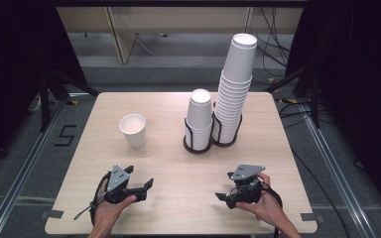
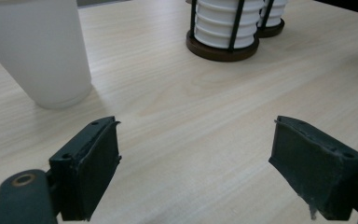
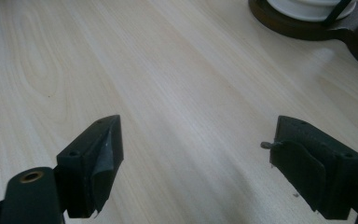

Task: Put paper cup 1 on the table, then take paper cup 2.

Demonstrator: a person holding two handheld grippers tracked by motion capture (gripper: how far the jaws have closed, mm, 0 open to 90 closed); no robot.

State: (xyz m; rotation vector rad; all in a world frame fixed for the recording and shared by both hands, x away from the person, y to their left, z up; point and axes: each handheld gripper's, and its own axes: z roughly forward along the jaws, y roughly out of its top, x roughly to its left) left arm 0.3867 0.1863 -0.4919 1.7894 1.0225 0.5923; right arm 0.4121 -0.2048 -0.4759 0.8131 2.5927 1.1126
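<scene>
From above, the left gripper (image 1: pixel 146 186) and right gripper (image 1: pixel 222 197) rest near the worktop's (image 1: pixel 178 168) front edge, the single cup (image 1: pixel 133 130) toward the left edge. In the left gripper view its fingers (image 2: pixel 93 163) gape wide, empty, cup (image 2: pixel 37 51) ahead-left. In the right gripper view the fingers (image 3: pixel 98 158) also stand wide apart, empty.

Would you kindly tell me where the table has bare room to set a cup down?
The wood is bare left of the single cup and between the left gripper and right gripper. It is crowded at the two cup stacks, right of centre.
</scene>
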